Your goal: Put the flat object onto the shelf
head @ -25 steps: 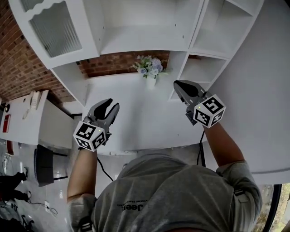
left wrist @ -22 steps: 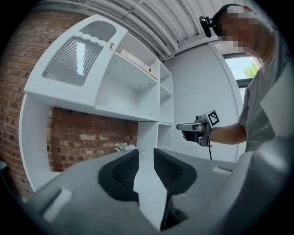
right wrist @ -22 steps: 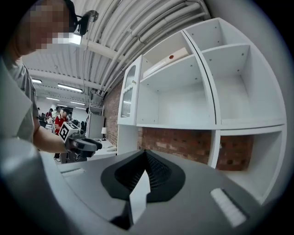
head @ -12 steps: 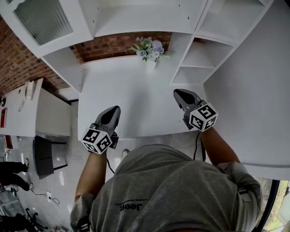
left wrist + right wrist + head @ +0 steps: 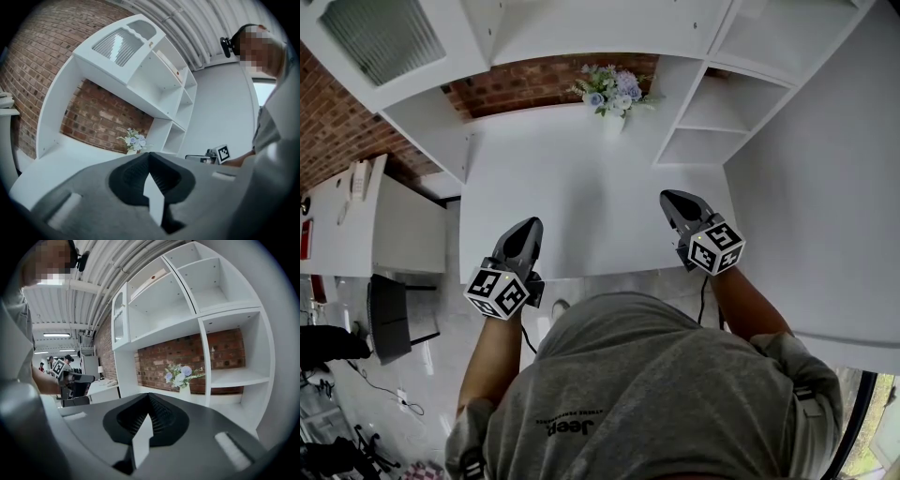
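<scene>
Both grippers hover over the near edge of a white desk (image 5: 581,178), and neither holds anything. My left gripper (image 5: 528,229) is shut, its jaws meeting at the tip (image 5: 149,155). My right gripper (image 5: 671,198) is also shut, with its jaws together (image 5: 149,397). A thin, tan-edged flat object (image 5: 156,276) lies in an upper compartment of the white shelf unit (image 5: 712,112), far above both grippers; the left gripper view shows this flat object (image 5: 168,64) too. A vase of pale flowers (image 5: 612,92) stands at the back of the desk.
A brick wall (image 5: 534,86) backs the desk. A cabinet with a ribbed glass door (image 5: 380,37) hangs at the upper left. A side counter (image 5: 366,220) and a black chair (image 5: 389,328) stand to the left. A white panel (image 5: 825,197) closes the right side.
Both grippers have drawn back from the middle of the desk toward its near edge. The left jaws, slightly apart a second ago, have come together.
</scene>
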{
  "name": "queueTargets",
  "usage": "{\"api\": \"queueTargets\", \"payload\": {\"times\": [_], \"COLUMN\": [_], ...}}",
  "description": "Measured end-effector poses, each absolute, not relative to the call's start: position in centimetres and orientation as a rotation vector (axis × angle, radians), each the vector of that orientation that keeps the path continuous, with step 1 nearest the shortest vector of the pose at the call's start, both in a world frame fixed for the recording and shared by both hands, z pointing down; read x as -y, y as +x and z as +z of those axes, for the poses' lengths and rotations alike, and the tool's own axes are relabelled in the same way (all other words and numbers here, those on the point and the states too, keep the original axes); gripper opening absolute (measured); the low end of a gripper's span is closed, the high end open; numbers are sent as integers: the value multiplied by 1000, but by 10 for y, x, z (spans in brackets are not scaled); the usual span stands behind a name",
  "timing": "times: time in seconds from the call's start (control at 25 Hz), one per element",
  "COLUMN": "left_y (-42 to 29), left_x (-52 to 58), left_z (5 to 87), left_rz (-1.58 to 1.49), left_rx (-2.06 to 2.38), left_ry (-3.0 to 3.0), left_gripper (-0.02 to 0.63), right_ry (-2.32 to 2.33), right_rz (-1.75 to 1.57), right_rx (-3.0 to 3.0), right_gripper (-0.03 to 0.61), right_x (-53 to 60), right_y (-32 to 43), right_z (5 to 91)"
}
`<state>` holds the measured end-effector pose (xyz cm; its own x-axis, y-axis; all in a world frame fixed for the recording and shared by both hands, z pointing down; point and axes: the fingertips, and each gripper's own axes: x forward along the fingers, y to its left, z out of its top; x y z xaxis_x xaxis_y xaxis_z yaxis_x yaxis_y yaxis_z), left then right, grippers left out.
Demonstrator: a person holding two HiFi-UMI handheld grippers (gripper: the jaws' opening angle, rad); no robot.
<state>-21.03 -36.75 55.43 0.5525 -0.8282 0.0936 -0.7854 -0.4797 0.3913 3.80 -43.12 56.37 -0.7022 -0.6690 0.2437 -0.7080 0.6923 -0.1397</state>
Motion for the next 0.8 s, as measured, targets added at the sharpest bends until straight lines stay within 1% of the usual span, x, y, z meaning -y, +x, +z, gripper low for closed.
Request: {"api": "queueTargets", "payload": {"times": [0.8], "left_y": [-204], "left_x": [369], "left_z": [539], "left_rz": [-167], "left_rx": [1316], "left_ry": [2457], "left_gripper": [-2], "right_ry": [1141], "right_rz": [308], "right_rx": [2757], "right_gripper": [6], "right_x": [434], "right_y": [42], "right_z": [547]}}
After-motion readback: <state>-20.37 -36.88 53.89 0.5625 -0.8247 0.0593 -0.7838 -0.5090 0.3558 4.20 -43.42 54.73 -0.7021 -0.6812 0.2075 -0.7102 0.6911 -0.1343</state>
